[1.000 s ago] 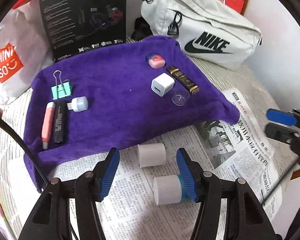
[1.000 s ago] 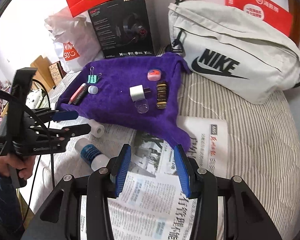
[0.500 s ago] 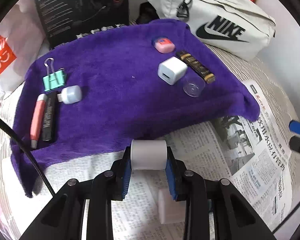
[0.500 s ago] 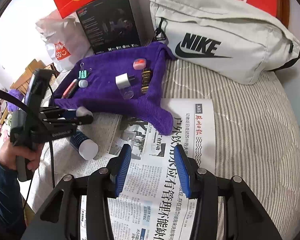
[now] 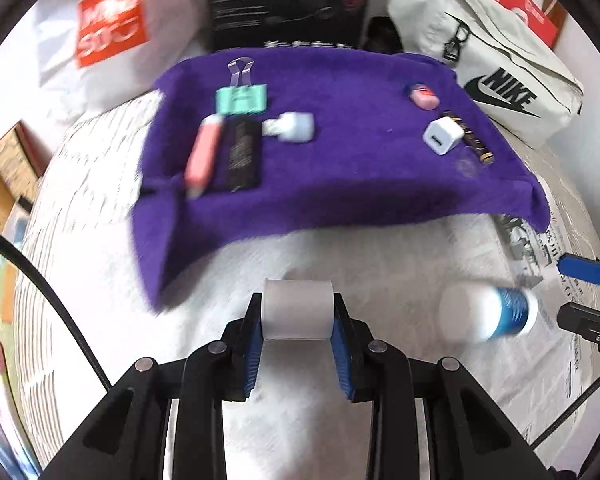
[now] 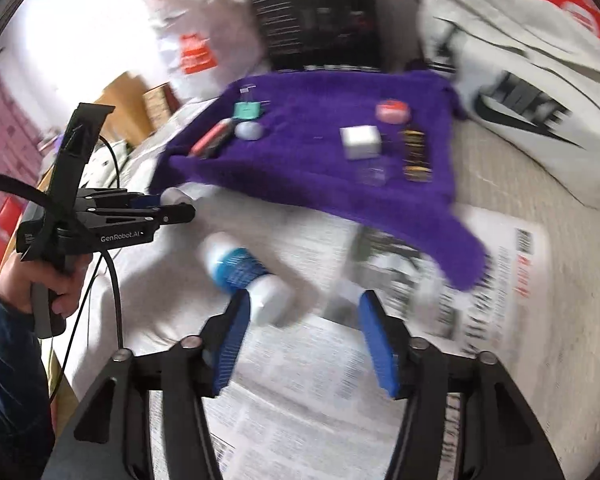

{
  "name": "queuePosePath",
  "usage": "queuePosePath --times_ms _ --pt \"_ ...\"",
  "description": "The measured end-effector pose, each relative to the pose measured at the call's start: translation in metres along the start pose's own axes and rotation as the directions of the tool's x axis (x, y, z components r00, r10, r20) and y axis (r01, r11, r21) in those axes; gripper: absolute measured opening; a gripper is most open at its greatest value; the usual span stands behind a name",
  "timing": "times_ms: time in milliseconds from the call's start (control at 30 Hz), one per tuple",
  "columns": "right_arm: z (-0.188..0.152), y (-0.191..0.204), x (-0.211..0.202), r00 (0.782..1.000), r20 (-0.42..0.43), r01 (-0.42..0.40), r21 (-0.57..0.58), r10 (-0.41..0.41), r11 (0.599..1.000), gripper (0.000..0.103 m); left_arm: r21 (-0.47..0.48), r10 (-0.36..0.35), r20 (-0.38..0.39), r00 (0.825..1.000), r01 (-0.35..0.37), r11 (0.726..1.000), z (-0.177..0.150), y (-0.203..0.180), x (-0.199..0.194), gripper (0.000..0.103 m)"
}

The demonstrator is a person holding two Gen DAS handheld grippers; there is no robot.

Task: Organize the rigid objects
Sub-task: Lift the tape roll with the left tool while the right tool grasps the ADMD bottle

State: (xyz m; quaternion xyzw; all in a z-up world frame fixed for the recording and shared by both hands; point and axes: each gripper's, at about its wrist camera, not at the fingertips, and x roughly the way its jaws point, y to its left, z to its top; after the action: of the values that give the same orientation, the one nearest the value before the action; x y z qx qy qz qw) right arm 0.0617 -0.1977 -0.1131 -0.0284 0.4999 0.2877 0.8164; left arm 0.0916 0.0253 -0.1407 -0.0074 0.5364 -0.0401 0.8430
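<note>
Half a second ago the left gripper [image 5: 298,334] had just closed on the white cylinder [image 5: 297,309] at the edge of the purple cloth [image 5: 340,184]; now the cylinder sits clamped between the blue pads above the newspaper [image 6: 500,280], farther back from the cloth's hem, and both views are smeared with motion. The cylinder's long axis runs crosswise, from one pad to the other, its flat ends pressed against them.

The right gripper [image 6: 300,340], which hovered over bare newspaper before, now has its fingers spread wide and empty, with the blue-labelled bottle [image 6: 246,276] lying just beyond the left fingertip. The bottle rests on its side on the paper, long axis slanting (white cap end nearest the right gripper, the other end pointing away towards the cloth).

On the cloth lie a teal binder clip [image 5: 241,98], a pink pen [image 5: 203,156], a black stick [image 5: 243,154], a white charger cube [image 5: 443,135], a pink eraser [image 5: 422,96] and a dark gold-printed tube [image 5: 469,138].
</note>
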Motion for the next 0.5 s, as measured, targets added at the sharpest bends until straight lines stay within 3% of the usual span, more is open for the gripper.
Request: queuePosePath --times_ms 200,433,500 --pt "0.01 0.025 0.022 0.999 -0.036 -0.008 -0.124 0.003 0.992 0.062 -0.052 -0.014 0.005 1.0 0.014 0.999 -0.016 0.021 0.001 0.029" --pt "0.015 0.046 0.055 0.994 -0.087 0.039 -0.265 -0.064 0.963 0.062 -0.068 -0.041 0.008 0.999 0.042 0.997 -0.021 0.026 -0.001 0.03" --pt "0.016 0.045 0.06 0.994 -0.091 0.034 -0.259 -0.06 0.965 0.056 -0.074 -0.049 0.012 0.999 0.05 0.996 -0.023 0.028 -0.002 0.03"
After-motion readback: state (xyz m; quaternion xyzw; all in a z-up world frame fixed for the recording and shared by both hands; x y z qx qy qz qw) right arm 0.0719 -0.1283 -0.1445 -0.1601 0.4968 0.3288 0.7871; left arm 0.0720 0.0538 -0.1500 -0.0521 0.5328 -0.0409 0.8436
